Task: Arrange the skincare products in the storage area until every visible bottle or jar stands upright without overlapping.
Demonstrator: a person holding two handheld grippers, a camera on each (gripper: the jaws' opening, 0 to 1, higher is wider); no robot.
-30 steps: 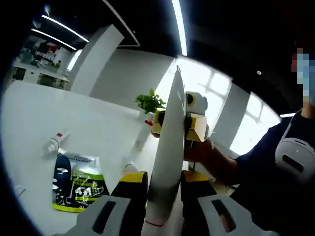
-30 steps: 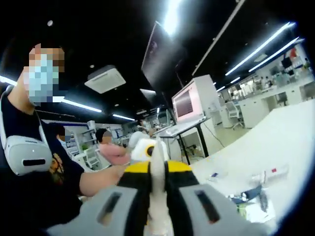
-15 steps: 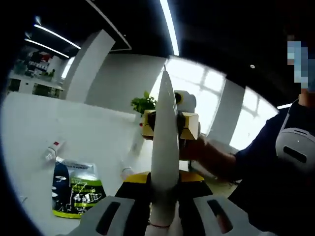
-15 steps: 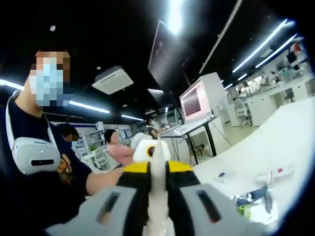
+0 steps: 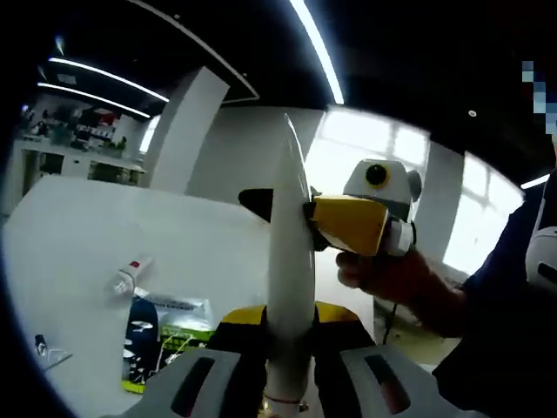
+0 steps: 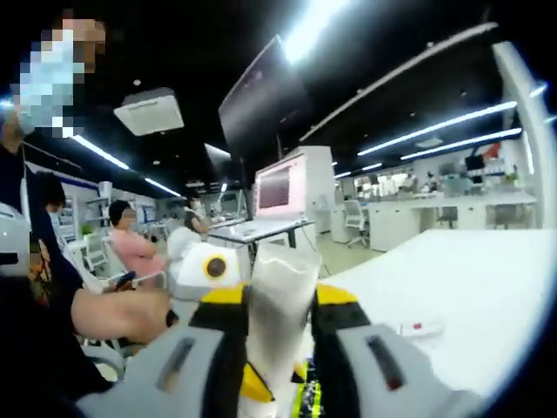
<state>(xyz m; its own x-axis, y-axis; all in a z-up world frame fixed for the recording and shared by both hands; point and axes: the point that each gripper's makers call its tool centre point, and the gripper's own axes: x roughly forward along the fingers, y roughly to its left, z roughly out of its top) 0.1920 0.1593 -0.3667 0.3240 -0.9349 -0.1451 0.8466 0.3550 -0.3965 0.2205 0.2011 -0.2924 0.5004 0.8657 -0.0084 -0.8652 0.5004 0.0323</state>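
Left gripper [image 5: 287,326] at lower centre of its view, jaws closed on a white tube [image 5: 289,270]. Right gripper [image 6: 271,300] likewise clamps the tube, its yellow jaw tips entering the left gripper view from the right, with the person's hand [image 5: 392,280] behind.

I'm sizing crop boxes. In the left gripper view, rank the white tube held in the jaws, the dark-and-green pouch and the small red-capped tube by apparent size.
1. White tube, inflated by nearness to the camera.
2. Dark-and-green pouch, partly hidden.
3. Red-capped tube, smallest.

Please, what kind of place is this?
Probably a large open-plan office or lab. The right gripper view shows a monitor on a desk, long ceiling strip lights and seated people. The left gripper view shows a big white table.
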